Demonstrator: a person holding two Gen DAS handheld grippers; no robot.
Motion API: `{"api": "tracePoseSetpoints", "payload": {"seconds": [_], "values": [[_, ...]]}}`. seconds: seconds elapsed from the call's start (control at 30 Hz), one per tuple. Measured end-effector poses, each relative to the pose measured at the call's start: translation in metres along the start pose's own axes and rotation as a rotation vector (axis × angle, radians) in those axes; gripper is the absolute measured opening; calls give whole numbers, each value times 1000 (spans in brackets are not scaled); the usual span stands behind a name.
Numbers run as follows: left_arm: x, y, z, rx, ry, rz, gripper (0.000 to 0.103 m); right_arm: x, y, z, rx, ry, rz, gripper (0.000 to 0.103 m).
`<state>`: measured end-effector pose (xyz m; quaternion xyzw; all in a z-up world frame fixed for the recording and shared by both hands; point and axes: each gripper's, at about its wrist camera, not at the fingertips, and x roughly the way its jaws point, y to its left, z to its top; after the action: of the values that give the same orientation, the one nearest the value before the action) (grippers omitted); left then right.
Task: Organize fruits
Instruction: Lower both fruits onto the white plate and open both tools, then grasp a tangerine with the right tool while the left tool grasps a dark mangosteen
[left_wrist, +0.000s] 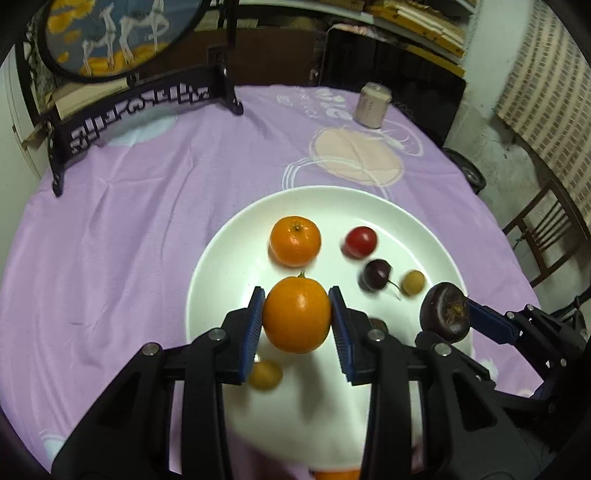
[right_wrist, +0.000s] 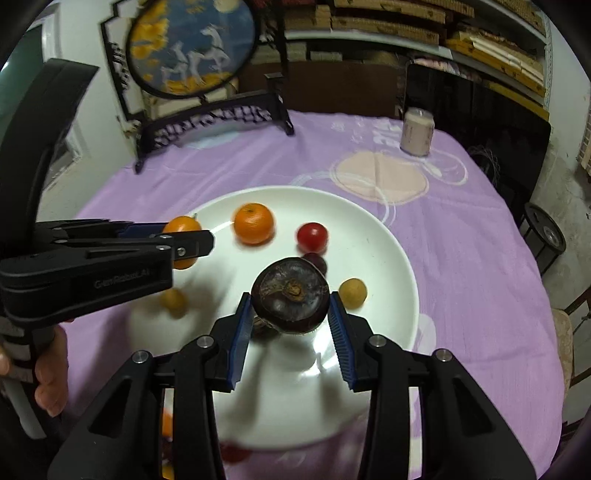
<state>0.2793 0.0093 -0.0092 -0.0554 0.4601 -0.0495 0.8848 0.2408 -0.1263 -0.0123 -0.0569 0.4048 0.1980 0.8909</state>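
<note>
My left gripper (left_wrist: 297, 312) is shut on an orange (left_wrist: 296, 315) and holds it above the near part of a white plate (left_wrist: 221, 266). My right gripper (right_wrist: 290, 310) is shut on a dark purple mangosteen (right_wrist: 290, 301) above the same plate (right_wrist: 384, 258). On the plate lie a second orange (left_wrist: 294, 241), a red cherry tomato (left_wrist: 361, 241), a dark cherry (left_wrist: 376, 275) and two small yellow fruits (left_wrist: 413, 282) (left_wrist: 265, 374). The right gripper with the mangosteen (left_wrist: 445, 311) shows at the right of the left wrist view.
The round table has a purple cloth (left_wrist: 147, 221). A black carved stand with a round painted screen (left_wrist: 110, 33) stands at the back left. A pale jar (left_wrist: 372, 105) stands at the back right. More small fruit (right_wrist: 232, 452) lies by the plate's near edge. A wooden chair (left_wrist: 543, 236) stands right of the table.
</note>
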Motion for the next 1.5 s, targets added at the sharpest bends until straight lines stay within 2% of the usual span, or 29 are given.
{"api": "tracePoseSetpoints", "payload": {"seconds": [0.2, 0.27, 0.3, 0.37, 0.47, 0.53, 0.57, 0.63, 0.73, 0.87, 1.0, 1.2, 1.4, 1.5], "values": [[20, 5, 4, -11, 27, -7, 37, 23, -9, 4, 14, 37, 0, 41], [16, 7, 5, -25, 5, -3, 59, 26, -9, 6, 22, 37, 10, 43], [11, 9, 5, -31, -16, 5, 74, 26, -11, 7, 29, 34, 12, 53], [-5, 11, 4, -35, -55, 7, 76, 20, -14, 8, 48, 15, 0, 61], [-39, 15, -9, -41, -93, -9, 78, -3, -17, 4, 56, -9, -5, 61], [-65, 19, -31, -45, -116, 2, 88, -30, -16, -9, 47, -41, 10, 62], [-76, 20, -43, -47, -129, 3, 90, -43, -15, -18, 45, -54, 19, 64], [-95, 22, -70, -41, -157, -5, 91, -68, -13, -44, 52, -71, 45, 68], [-115, 25, -117, -40, -173, -30, 91, -92, -8, -86, 56, -43, 72, 68], [-119, 23, -173, -4, -141, -37, 91, -106, 3, -131, 33, 14, 77, 68], [-120, 20, -203, 16, -100, -66, 91, -110, 15, -159, 6, 52, 83, 68], [-120, 27, -223, -10, -56, -56, 91, -93, 19, -171, -4, 85, 48, 68], [-124, 31, -230, -24, -47, -66, 91, -71, 31, -166, -40, 110, 63, 68], [-129, 25, -231, -4, -51, -69, 90, -64, 35, -162, -61, 93, 62, 68]]}}
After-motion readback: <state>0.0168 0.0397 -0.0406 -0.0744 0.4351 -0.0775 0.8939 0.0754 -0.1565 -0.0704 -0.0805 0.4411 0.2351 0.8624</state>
